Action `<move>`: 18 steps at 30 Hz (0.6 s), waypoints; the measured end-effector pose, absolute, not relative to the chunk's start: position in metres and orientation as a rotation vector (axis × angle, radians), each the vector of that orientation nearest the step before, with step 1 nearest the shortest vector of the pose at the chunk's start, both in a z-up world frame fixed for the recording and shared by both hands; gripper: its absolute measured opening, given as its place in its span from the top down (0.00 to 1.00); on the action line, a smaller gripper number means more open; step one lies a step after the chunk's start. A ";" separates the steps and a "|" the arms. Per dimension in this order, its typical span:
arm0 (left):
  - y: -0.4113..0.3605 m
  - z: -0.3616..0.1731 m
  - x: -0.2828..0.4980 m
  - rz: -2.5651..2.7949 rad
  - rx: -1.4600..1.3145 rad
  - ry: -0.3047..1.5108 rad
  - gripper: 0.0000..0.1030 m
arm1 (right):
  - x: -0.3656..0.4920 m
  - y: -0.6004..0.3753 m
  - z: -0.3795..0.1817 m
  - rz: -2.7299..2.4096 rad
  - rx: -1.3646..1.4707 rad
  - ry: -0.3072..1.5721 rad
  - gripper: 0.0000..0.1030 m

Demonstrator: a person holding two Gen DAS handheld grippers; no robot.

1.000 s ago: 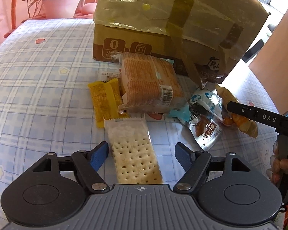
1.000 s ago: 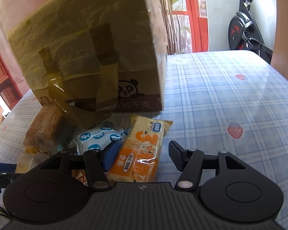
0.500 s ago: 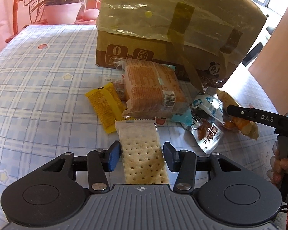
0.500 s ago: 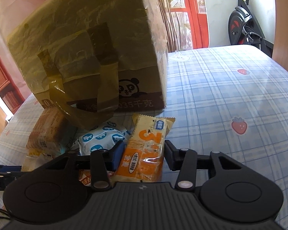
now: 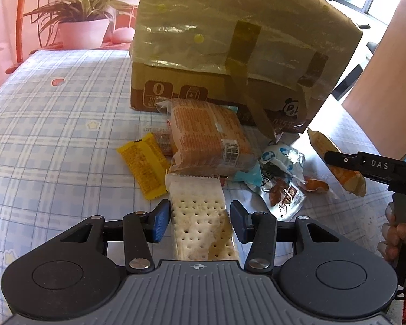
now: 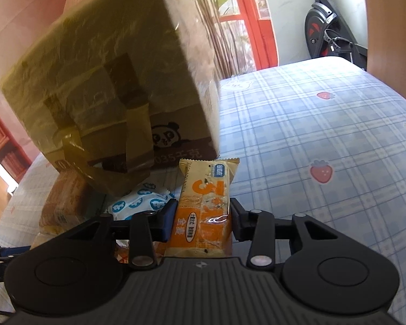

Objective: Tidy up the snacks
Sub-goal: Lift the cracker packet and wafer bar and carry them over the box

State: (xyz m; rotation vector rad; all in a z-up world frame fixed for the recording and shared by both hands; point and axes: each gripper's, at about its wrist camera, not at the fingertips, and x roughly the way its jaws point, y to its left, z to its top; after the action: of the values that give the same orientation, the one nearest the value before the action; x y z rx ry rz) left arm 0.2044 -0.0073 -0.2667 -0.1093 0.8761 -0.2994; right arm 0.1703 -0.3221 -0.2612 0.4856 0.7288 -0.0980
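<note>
My left gripper [image 5: 200, 218] clamps the cracker pack [image 5: 203, 224] at lower centre; my right gripper [image 6: 202, 218], still closing, pinches the orange bar [image 6: 205, 211].

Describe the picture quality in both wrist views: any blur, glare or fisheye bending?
Left wrist view: sharp, with sun glare blowing out the tablecloth beside the cardboard box, and grid lines bowing toward the edges. Right wrist view: the box is smeared by blur, while the orange snack pack stays crisp; corners vignetted.
</note>
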 end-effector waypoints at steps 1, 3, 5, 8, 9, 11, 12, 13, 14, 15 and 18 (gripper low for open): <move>-0.007 -0.266 0.204 -0.302 -0.110 0.873 0.51 | 0.168 -0.323 -0.259 -0.100 0.488 0.723 0.59; -0.007 -0.264 0.202 -0.307 -0.111 0.864 0.51 | 0.164 -0.324 -0.255 -0.102 0.492 0.712 0.59; -0.007 -0.262 0.201 -0.313 -0.109 0.854 0.51 | 0.161 -0.323 -0.251 -0.099 0.493 0.703 0.59; -0.008 -0.259 0.199 -0.323 -0.104 0.842 0.51 | 0.158 -0.321 -0.247 -0.094 0.490 0.697 0.59; -0.008 -0.259 0.199 -0.326 -0.102 0.839 0.51 | 0.157 -0.320 -0.245 -0.092 0.489 0.695 0.59; -0.009 -0.257 0.197 -0.331 -0.101 0.835 0.51 | 0.156 -0.319 -0.243 -0.088 0.488 0.693 0.59; -0.008 -0.257 0.197 -0.333 -0.104 0.837 0.51 | 0.156 -0.318 -0.242 -0.086 0.486 0.692 0.59; -0.007 -0.257 0.196 -0.333 -0.108 0.839 0.51 | 0.156 -0.317 -0.242 -0.083 0.485 0.692 0.59; -0.005 -0.257 0.195 -0.331 -0.114 0.843 0.51 | 0.157 -0.317 -0.242 -0.080 0.483 0.692 0.59; -0.004 -0.257 0.195 -0.325 -0.121 0.848 0.51 | 0.157 -0.316 -0.242 -0.076 0.481 0.693 0.59; 0.004 -0.259 0.197 -0.294 -0.146 0.860 0.52 | 0.157 -0.315 -0.243 -0.071 0.478 0.700 0.59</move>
State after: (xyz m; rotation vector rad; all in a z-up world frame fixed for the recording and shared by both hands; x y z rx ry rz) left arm 0.1973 0.0040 -0.2586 -0.1456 0.8600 -0.2943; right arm 0.1571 -0.3150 -0.2434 0.4781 0.7000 -0.0710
